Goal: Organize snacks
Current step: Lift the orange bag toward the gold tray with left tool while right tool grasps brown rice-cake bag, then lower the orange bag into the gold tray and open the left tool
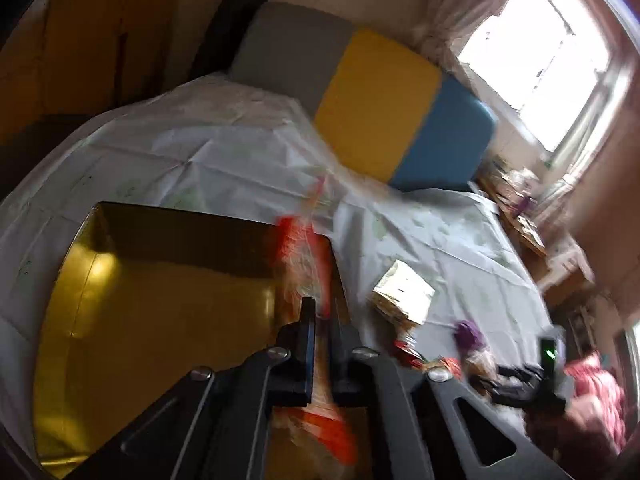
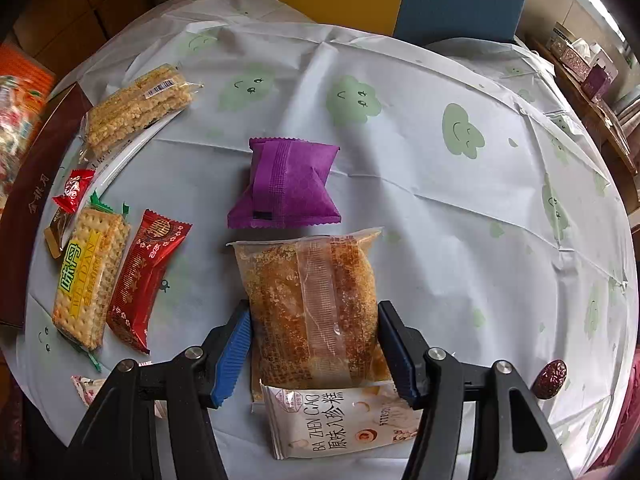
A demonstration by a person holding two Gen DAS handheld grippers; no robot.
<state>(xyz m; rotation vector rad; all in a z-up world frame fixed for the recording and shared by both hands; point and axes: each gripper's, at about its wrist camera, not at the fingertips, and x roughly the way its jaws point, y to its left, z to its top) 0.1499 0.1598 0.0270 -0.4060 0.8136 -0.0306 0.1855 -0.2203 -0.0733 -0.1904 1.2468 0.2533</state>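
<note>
White cloud-print tablecloth (image 2: 400,208): right hand-held gripper (image 2: 314,344) grasps cake packet (image 2: 312,280), left hand-held gripper (image 1: 322,320) unclear

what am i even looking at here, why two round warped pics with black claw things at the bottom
There is no robot. A person holds a hand-held gripper in each hand, and a fisheye camera on each one looks along its two fingers, which is why the pictures look round and bent.

The blurred picture is the left one. The left hand-held gripper is over a gold-lined box with an orange-red snack pack between its narrowly parted fingers; the blur hides whether it is still gripped.

The sharp picture is the right one. The right hand-held gripper has its blue pads on either side of a clear-wrapped brown cake. On the tablecloth also lie a purple packet, crackers, a red packet, a rice bar, a white packet and a date.
</note>
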